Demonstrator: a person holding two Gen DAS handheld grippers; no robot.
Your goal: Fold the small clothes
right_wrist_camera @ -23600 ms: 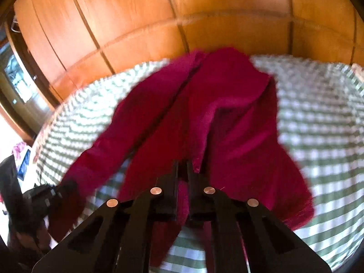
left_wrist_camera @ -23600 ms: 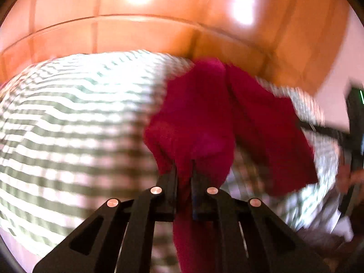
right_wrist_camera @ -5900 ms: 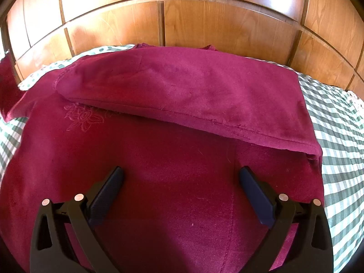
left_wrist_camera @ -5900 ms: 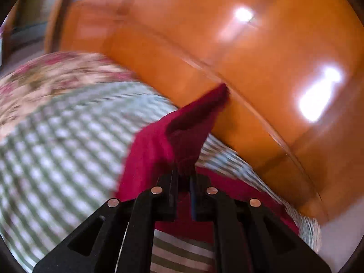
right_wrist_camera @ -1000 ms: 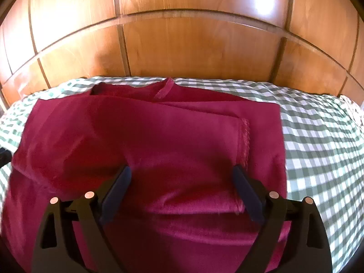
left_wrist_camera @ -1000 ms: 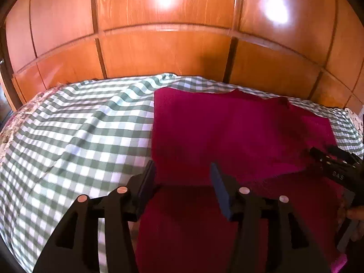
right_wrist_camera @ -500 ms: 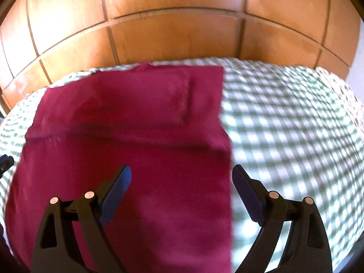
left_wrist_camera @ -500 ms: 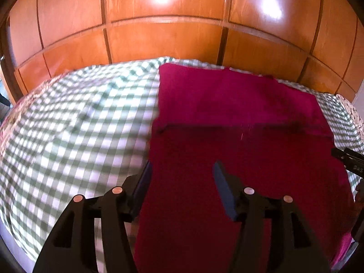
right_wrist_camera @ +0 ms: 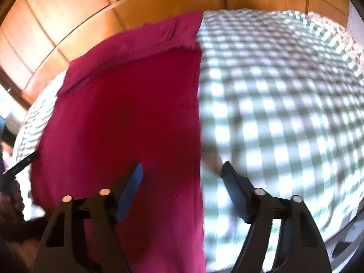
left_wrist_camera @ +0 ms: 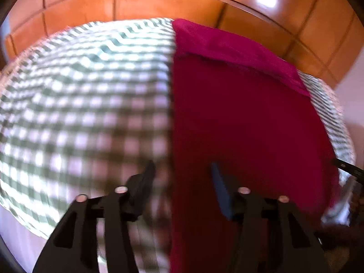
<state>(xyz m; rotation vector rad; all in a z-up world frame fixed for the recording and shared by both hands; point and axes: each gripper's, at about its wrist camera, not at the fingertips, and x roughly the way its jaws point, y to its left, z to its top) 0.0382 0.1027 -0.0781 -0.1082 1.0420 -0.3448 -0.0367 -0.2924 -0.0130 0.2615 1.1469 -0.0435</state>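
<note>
**Grippers astride the side edges of a red garment on a checked bed**

Red garment point(left_wrist_camera: 245, 118) spread flat on the green-and-white checked bedcover point(left_wrist_camera: 86, 95), far end folded over into a band lying close to the wooden panelled wall point(left_wrist_camera: 159, 2) at the head of the bed. Long and narrow in shape, running from that far edge down toward the near edge of the bed. Both views blurred.

Left gripper point(left_wrist_camera: 182, 182) poised over the garment's left edge: one finger over the checked cover, the other over the red cloth, the edge running between them. Jaws partly apart, just been closing, nothing pinched that can be seen. Contact with the cloth not clear through the blur.

Right gripper point(right_wrist_camera: 182, 177) set the same way over the garment's right edge point(right_wrist_camera: 198, 136): left finger over the red cloth, right finger over the checked cover. Jaws wider apart than the left pair, also just been closing, cloth edge between them but not gripped.

Tip of the other tool visible at the outer side of each view, dark and thin, with part of a hand point(right_wrist_camera: 11, 202) behind it in the right wrist view.
</note>
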